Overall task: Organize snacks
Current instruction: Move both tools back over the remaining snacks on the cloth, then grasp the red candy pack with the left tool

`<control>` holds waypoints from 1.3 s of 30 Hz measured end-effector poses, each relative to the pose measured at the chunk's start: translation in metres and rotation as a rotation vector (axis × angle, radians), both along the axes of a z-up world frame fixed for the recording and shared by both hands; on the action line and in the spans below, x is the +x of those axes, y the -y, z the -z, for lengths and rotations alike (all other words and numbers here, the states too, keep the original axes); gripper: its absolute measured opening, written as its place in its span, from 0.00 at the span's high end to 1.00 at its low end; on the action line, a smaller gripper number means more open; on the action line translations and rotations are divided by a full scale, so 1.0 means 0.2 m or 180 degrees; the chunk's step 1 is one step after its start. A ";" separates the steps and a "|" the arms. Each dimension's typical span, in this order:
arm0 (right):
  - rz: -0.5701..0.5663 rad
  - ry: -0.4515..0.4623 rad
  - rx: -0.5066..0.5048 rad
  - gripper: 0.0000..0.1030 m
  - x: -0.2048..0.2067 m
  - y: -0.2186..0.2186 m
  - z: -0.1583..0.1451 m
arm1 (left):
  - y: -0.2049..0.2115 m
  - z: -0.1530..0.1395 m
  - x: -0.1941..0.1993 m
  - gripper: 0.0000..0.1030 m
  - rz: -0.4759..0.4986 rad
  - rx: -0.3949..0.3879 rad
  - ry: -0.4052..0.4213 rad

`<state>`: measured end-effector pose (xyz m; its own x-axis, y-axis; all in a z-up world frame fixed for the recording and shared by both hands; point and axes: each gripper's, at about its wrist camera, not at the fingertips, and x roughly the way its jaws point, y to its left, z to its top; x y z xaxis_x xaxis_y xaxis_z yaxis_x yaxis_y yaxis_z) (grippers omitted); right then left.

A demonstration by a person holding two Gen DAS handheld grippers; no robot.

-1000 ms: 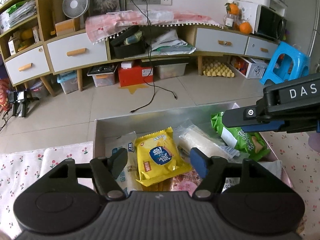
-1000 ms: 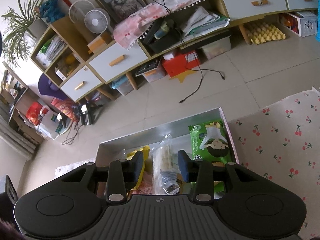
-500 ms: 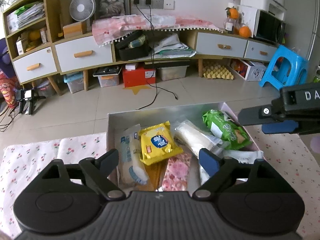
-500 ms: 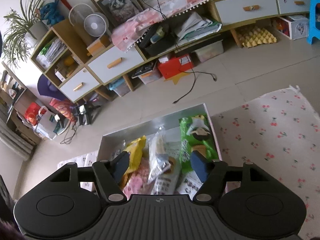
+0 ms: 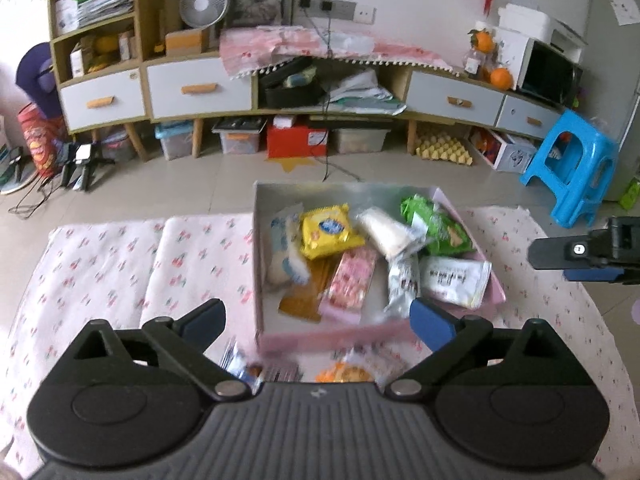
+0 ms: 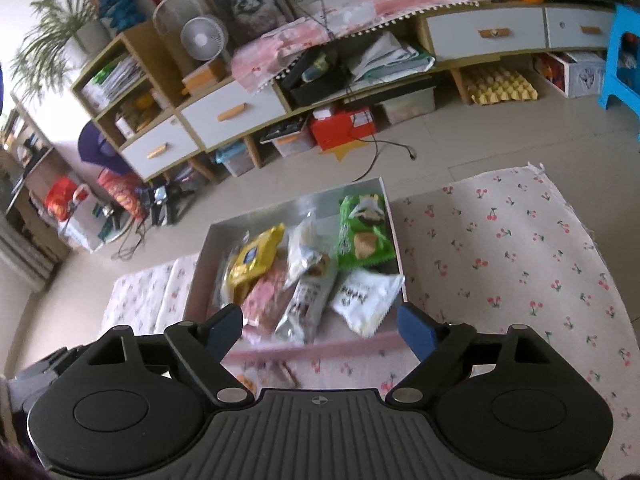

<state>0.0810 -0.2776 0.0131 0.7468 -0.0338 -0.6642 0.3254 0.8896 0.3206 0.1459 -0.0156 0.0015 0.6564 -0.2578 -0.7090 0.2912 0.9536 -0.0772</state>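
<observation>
A pink box (image 5: 258,264) with grey inner walls lies on the cloth and holds several snack packets. Among them are a yellow biscuit packet (image 5: 328,232), a green packet (image 5: 436,224), a pink packet (image 5: 352,280) and a white packet (image 5: 456,280). My left gripper (image 5: 318,318) hovers over the box's near rim, its jaws opening wide, with nothing gripped. My right gripper (image 6: 320,326) also hangs back over the near rim (image 6: 320,350), jaws opening and empty. It shows in the left wrist view as well, as the right gripper (image 5: 580,252) at the right edge. Loose packets (image 5: 344,372) lie on the cloth before the box.
A cherry-print cloth (image 6: 520,248) covers the surface around the box. Beyond it are the tiled floor with a black cable (image 6: 380,148), a long low cabinet (image 5: 192,88) with drawers and storage bins beneath, and a blue stool (image 5: 572,168) at the right.
Both grippers drew back and up from the box, and their jaws widened. The clear packet that stood between the right fingers now lies in the box.
</observation>
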 end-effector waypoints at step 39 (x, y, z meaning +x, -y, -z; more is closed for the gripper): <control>-0.1261 -0.0850 -0.1332 0.08 -0.36 -0.02 0.55 | 0.24 0.36 -0.44 0.10 0.1583 0.0005 -0.0338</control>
<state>0.0090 -0.2743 -0.0977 0.5662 -0.0860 -0.8198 -0.0334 0.9913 -0.1270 0.0576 -0.0632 -0.0701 0.3787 -0.5196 -0.7659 0.7006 0.7016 -0.1296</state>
